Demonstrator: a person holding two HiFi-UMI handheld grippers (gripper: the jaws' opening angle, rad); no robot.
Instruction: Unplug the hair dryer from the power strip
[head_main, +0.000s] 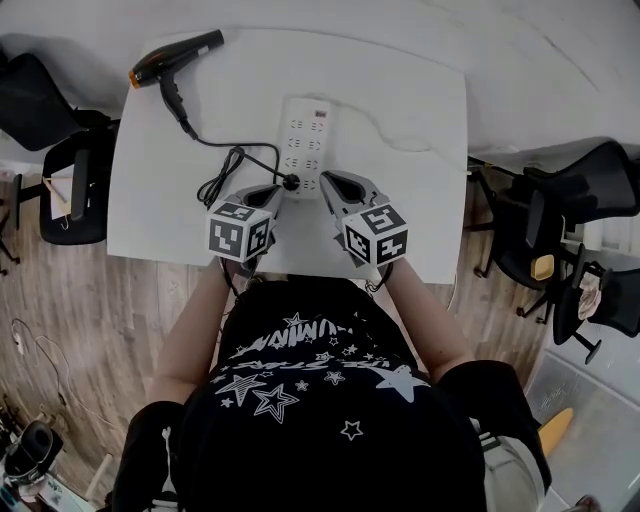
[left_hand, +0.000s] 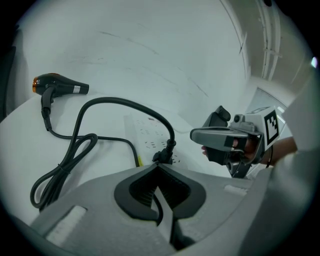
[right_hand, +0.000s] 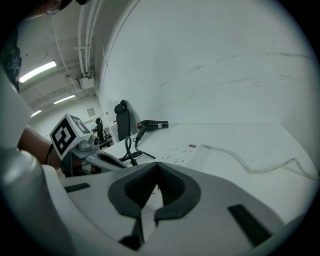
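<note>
A black hair dryer (head_main: 175, 57) with an orange tip lies at the far left corner of the white table (head_main: 420, 230). Its black cord (head_main: 220, 175) loops toward me and ends in a plug (head_main: 291, 183) seated in the near end of the white power strip (head_main: 308, 135). My left gripper (head_main: 273, 189) sits just left of the plug, shut and empty; in the left gripper view the plug (left_hand: 165, 155) stands right beyond its tips (left_hand: 159, 167). My right gripper (head_main: 326, 181) hovers just right of the plug, also shut on nothing (right_hand: 156, 167).
The strip's white cable (head_main: 400, 140) runs off to the right across the table. Black office chairs stand at the left (head_main: 60, 150) and at the right (head_main: 560, 220) of the table. Wooden floor lies below.
</note>
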